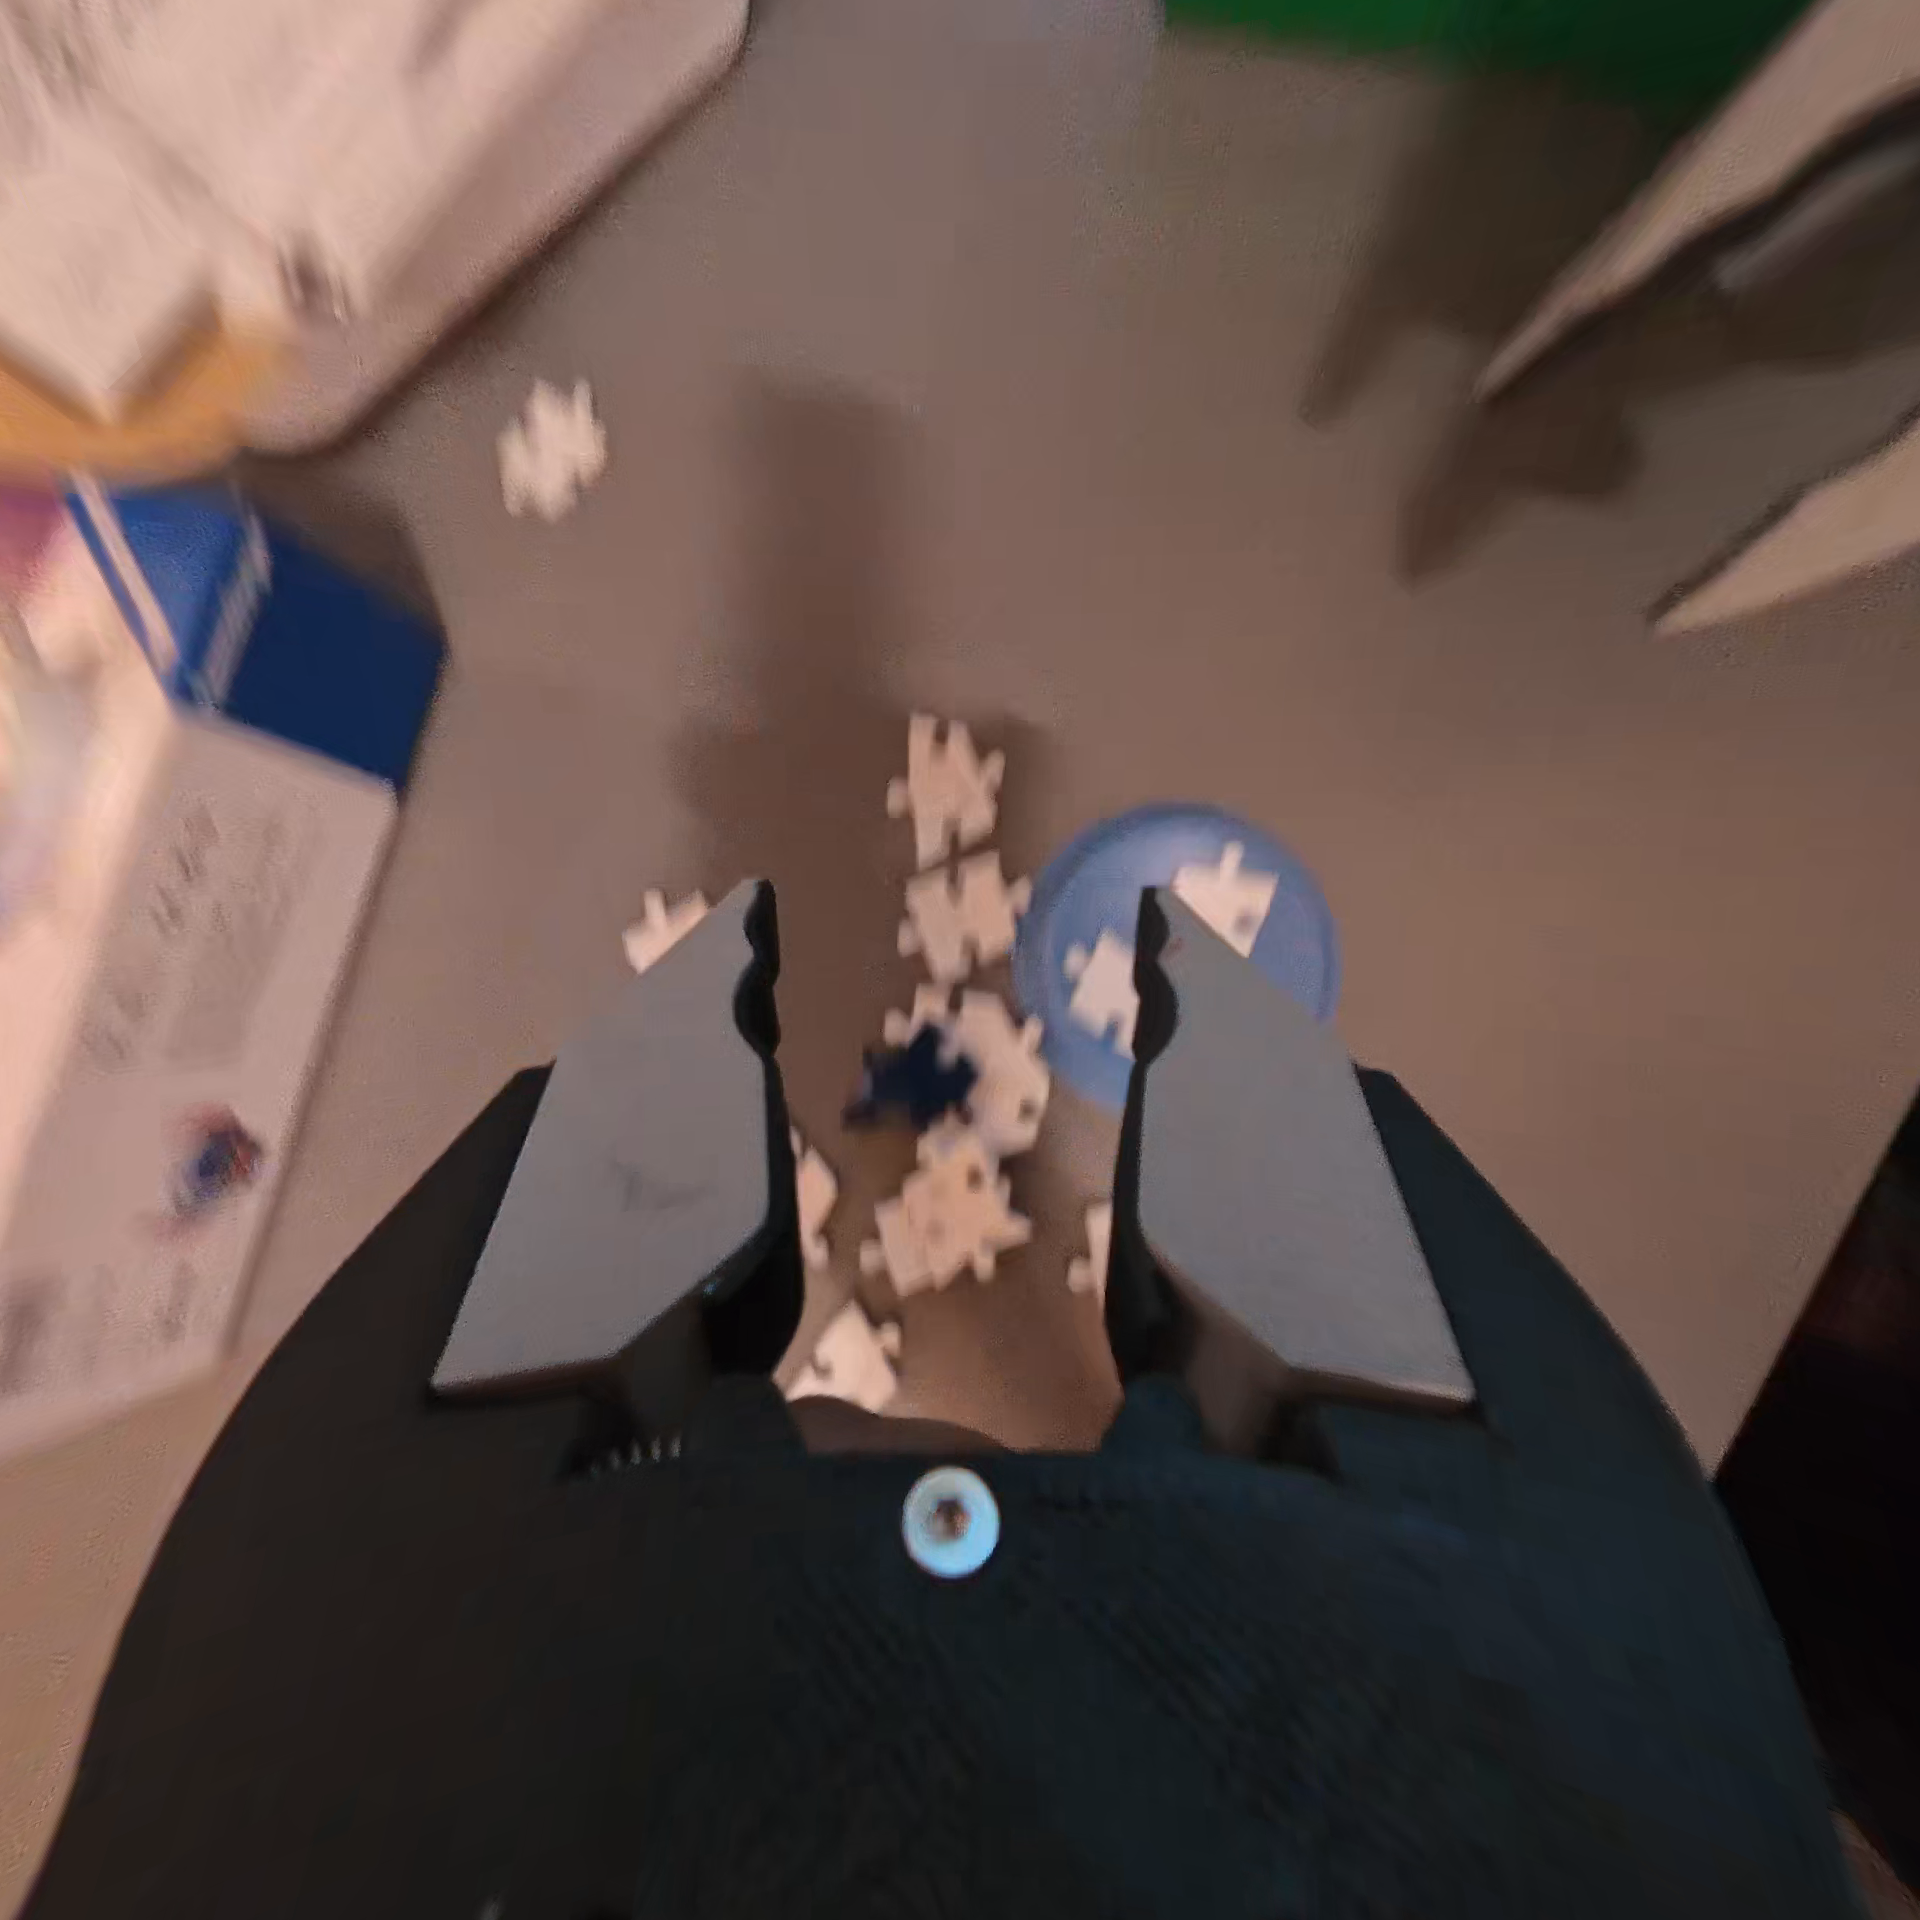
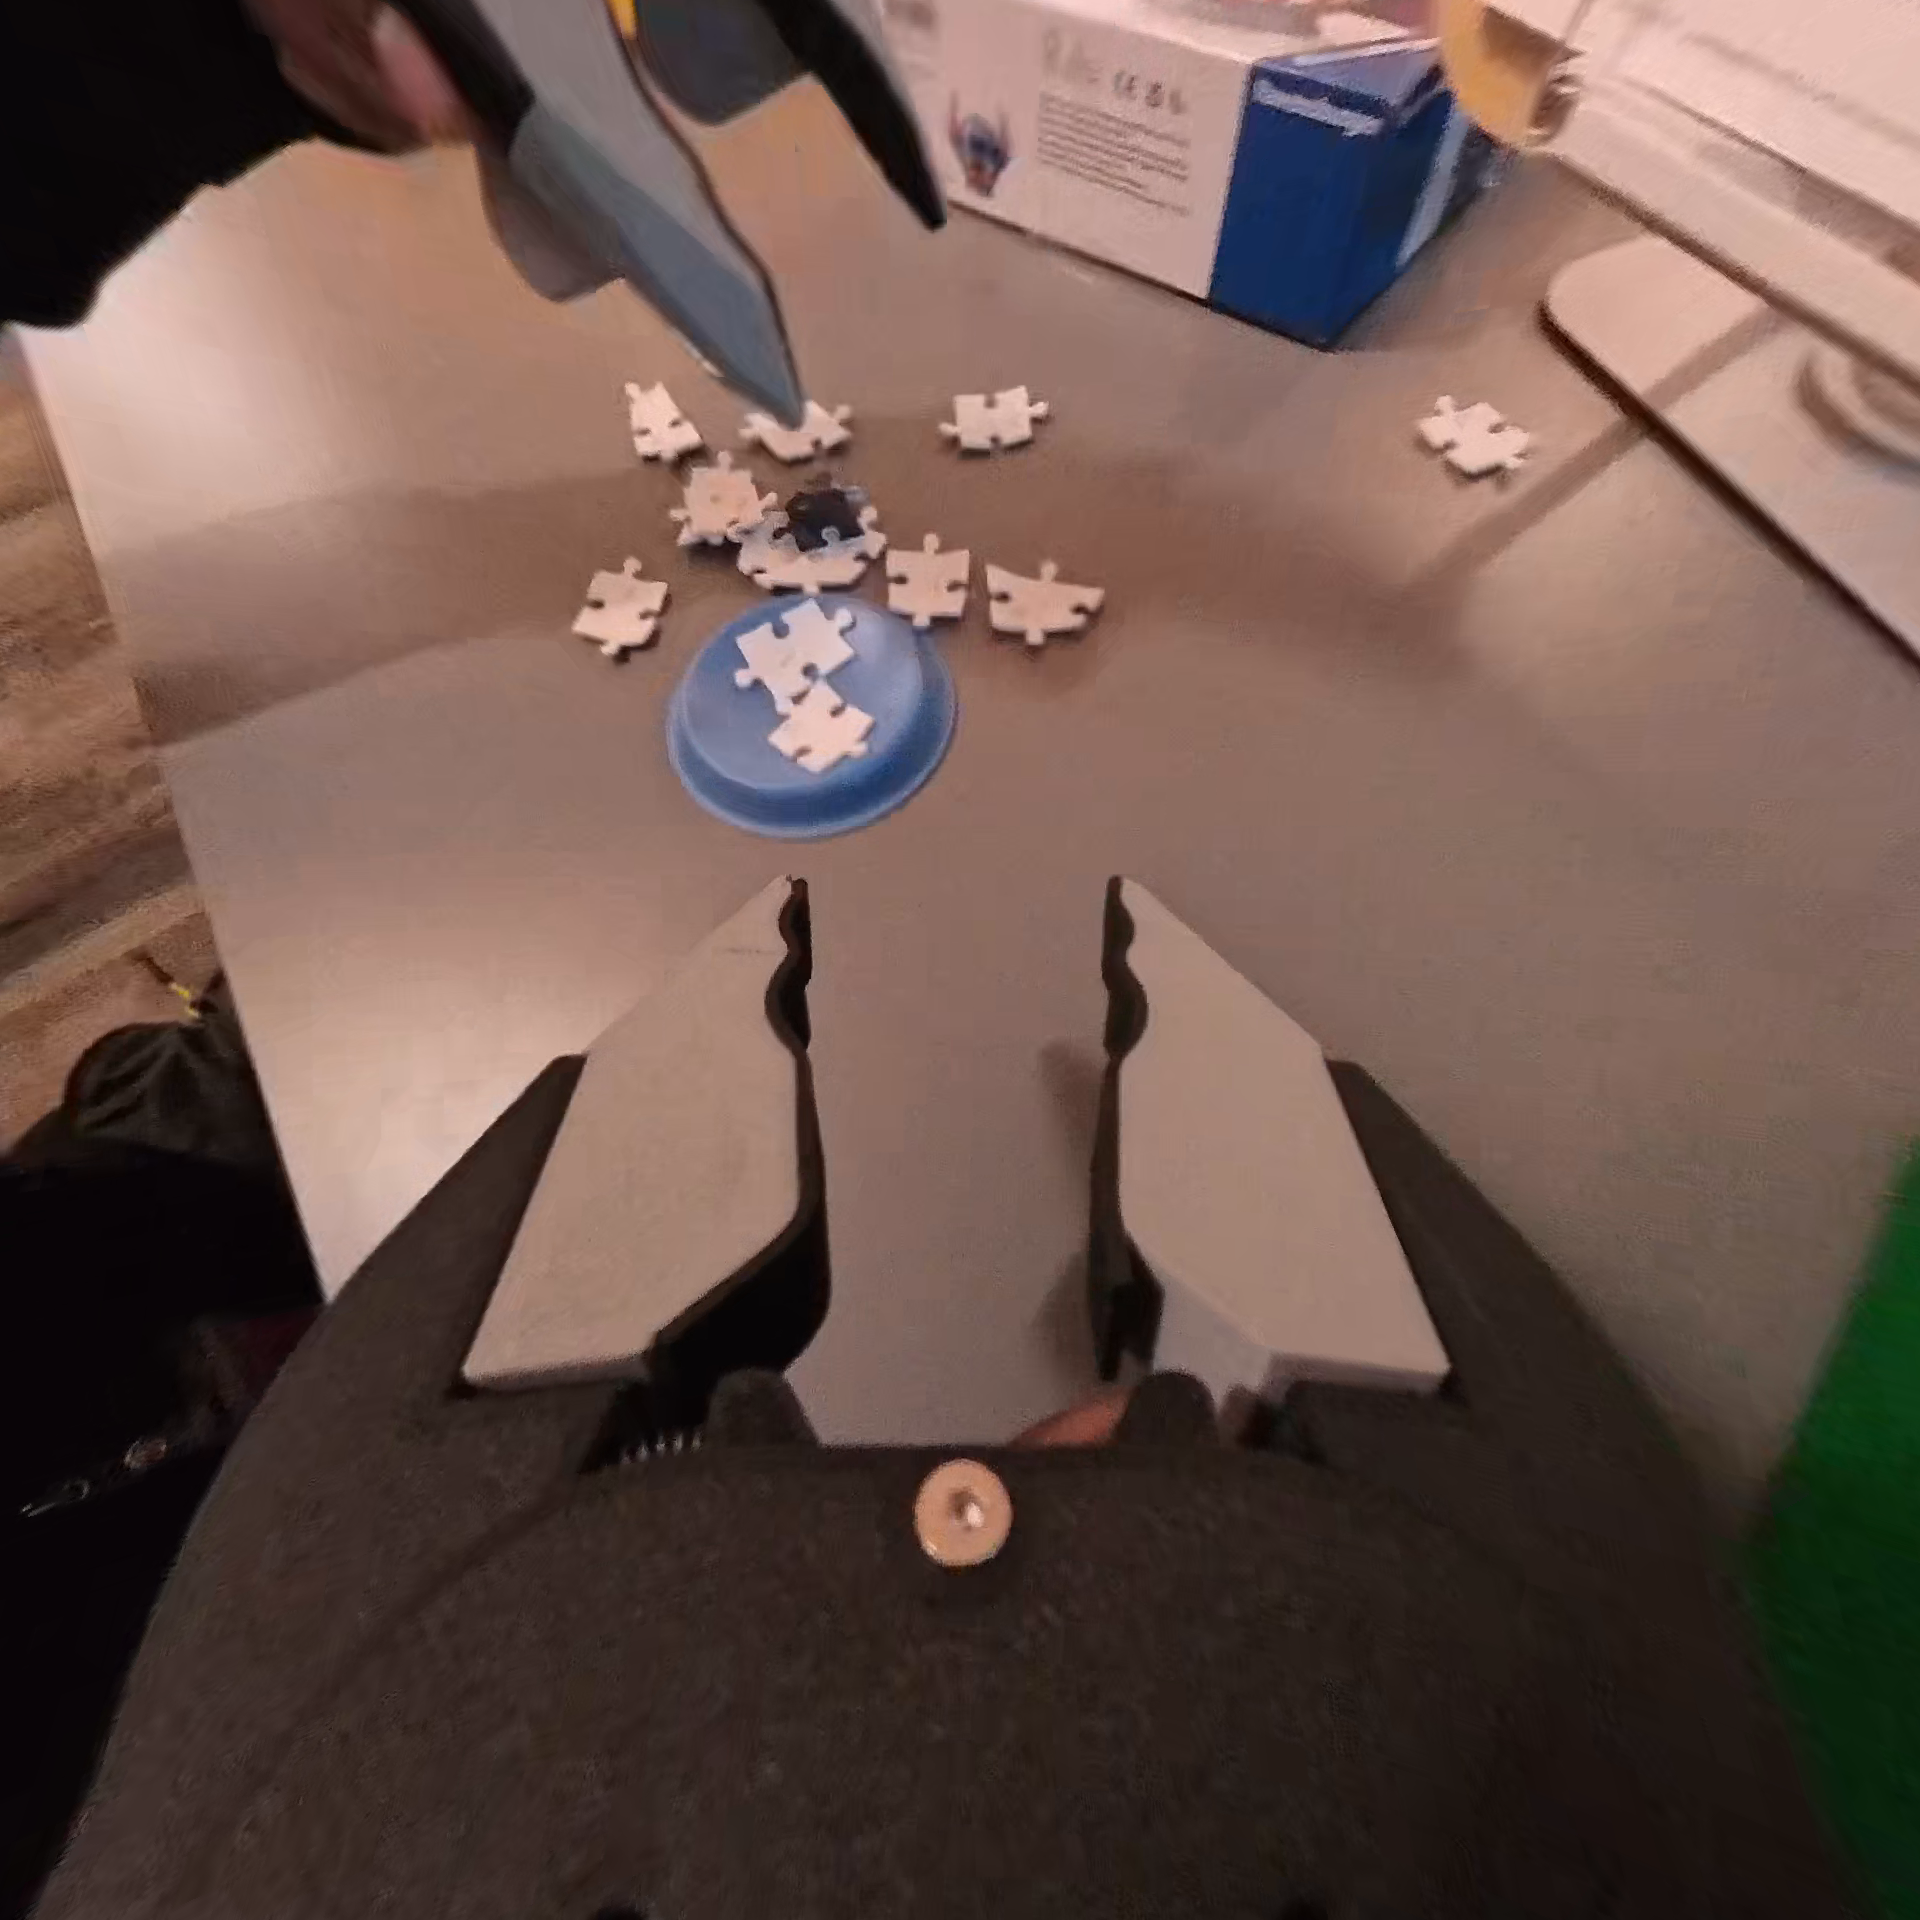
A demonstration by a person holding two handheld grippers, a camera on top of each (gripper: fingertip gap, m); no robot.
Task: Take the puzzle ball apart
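My left gripper [image 1: 956, 902] is open and empty, hovering over a cluster of white puzzle pieces [image 1: 961, 914] on the brown table [image 1: 1299, 644]; this view is blurred. A dark blue piece [image 1: 914, 1081] lies among them. A small blue dish [image 1: 1086, 899] with two white pieces in it sits by the right fingertip. In the right wrist view the left gripper's finger [image 2: 717, 301] points down, its tip just over a white piece [image 2: 821, 436]. My right gripper [image 2: 956, 891] is open and empty, a short way in front of the blue dish [image 2: 727, 774], above bare table.
A white and blue box [image 2: 1195, 177] stands at the back; it also shows at the left [image 1: 291, 665]. A pale board [image 2: 1714, 343] lies at the right, with a stray piece [image 2: 1473, 436] near it. Cardboard flaps [image 1: 1714, 260] and something green [image 2: 1849, 1455] are at the edges. From my left tips it is roughly 7 cm to the small blue dish [image 1: 1086, 899]; from my right, 12 cm. Look for it in the right wrist view [image 2: 886, 648] too.
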